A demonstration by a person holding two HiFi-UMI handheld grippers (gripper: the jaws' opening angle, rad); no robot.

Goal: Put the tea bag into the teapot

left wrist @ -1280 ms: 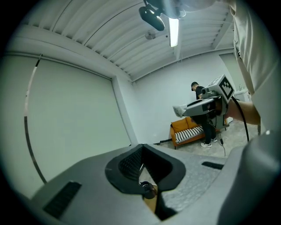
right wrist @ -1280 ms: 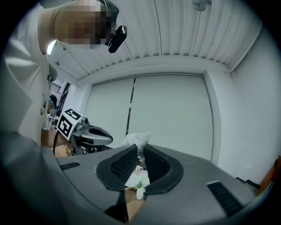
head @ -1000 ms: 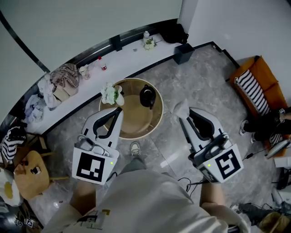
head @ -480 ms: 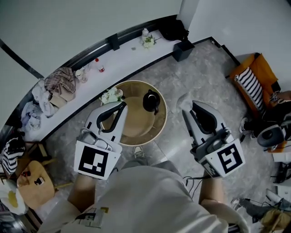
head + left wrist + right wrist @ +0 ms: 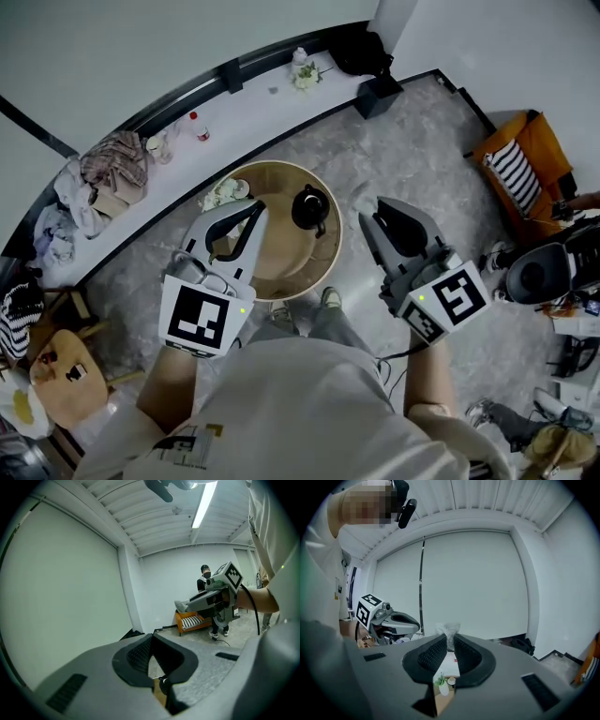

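Right hand-held gripper (image 5: 449, 639) pinches the crumpled white tea bag (image 5: 449, 630); I judge I'm mid-carry, and next must swing it toward nine o'clock over the black round teapot (image 5: 307, 204).

No legible text, number or brand is present. The left cube (image 5: 199, 317) and right cube (image 5: 459, 296) carry black-and-white square marker patterns only, no characters. The yellow-and-black print on the near shirt (image 5: 192, 441) is too small to read.
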